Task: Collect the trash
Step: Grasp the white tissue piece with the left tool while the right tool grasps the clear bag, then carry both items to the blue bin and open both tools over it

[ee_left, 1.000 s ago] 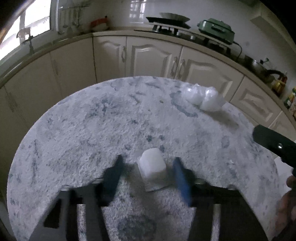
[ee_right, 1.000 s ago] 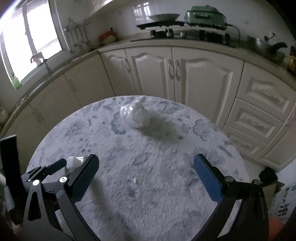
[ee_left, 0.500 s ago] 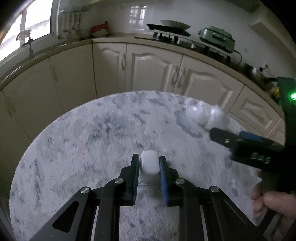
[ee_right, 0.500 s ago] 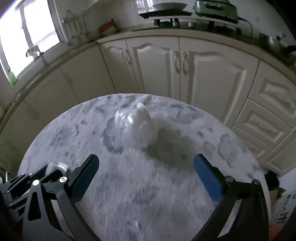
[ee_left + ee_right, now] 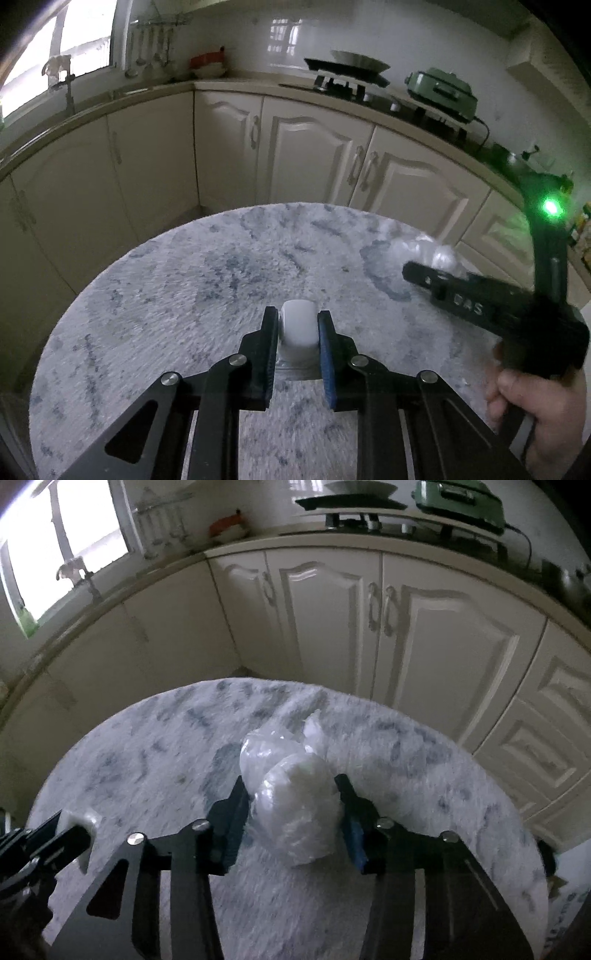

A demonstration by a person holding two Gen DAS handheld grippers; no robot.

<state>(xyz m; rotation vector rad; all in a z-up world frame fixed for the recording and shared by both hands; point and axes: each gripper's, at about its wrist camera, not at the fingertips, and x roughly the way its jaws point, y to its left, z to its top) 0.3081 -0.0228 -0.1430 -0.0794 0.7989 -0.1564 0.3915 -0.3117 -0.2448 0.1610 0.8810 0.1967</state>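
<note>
A small white rounded piece of trash (image 5: 298,328) sits between the pads of my left gripper (image 5: 297,326), which is shut on it just above the round table (image 5: 177,295) with its mottled grey-white cover. In the right wrist view a crumpled clear plastic bag (image 5: 291,801) lies on the table's far half. My right gripper (image 5: 291,794) straddles it, jaws closing, both pads touching the bag's sides. The left view shows the bag (image 5: 421,247) partly behind the right gripper (image 5: 424,275). The left gripper (image 5: 70,830) and its white piece (image 5: 79,818) appear at the right view's lower left.
Cream kitchen cabinets (image 5: 332,620) curve around behind the table, close to its far edge. The counter carries a stove (image 5: 347,74) and a green appliance (image 5: 439,88). A window (image 5: 55,554) is at upper left. A hand (image 5: 528,402) grips the right tool's handle.
The left jaws closed onto the white piece, which had lain between them. The right gripper moved forward to the plastic bag, and its wide-open jaws narrowed around it.
</note>
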